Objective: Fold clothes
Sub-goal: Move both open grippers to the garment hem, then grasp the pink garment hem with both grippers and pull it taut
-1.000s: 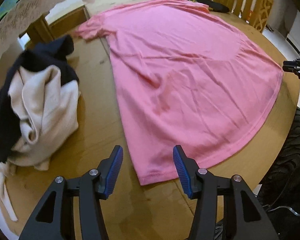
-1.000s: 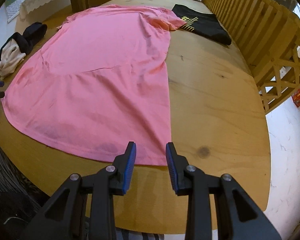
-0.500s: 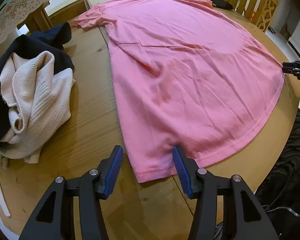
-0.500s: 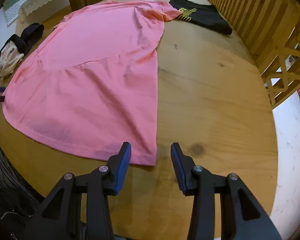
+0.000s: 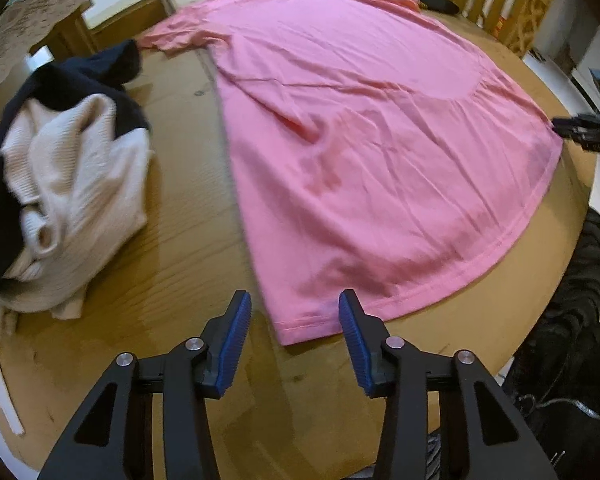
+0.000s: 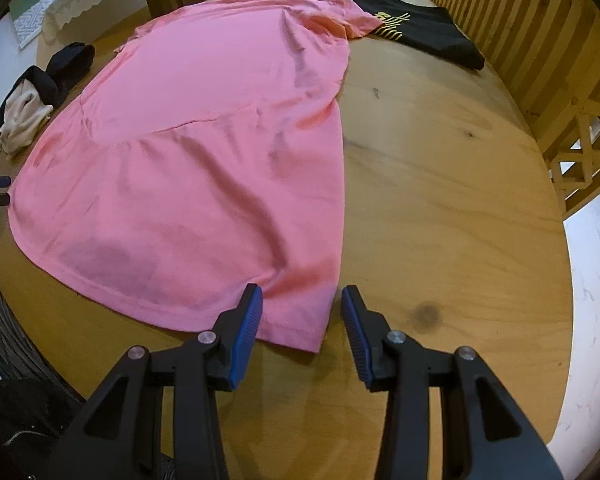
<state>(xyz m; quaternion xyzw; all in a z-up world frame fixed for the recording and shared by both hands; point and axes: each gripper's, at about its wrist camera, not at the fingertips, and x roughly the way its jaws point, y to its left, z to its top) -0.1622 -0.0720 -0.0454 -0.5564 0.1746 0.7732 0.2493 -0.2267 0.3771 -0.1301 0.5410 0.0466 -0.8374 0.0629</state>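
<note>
Left wrist view: left gripper (image 5: 294, 330) jaws closing but apart, straddling one hem corner of the pink dress (image 5: 360, 152) lying flat on the wooden table (image 5: 172, 280); right gripper (image 6: 302, 330) likewise apart at the other corner. Risk: pads pinch only the top layer or skid off the thin hem.

The flat pink cotton garment (image 6: 204, 160) is covering the middle of the round wooden table (image 6: 440, 208), lying low. Bare wood is stretching wide between its right side and the table's right edge, where a slatted wooden railing (image 6: 540, 40) is closing the way. A crumpled cream-and-black knit heap (image 5: 60, 184) is rising near the left edge. A folded black shirt (image 6: 424, 28) is sitting at the far edge.
</note>
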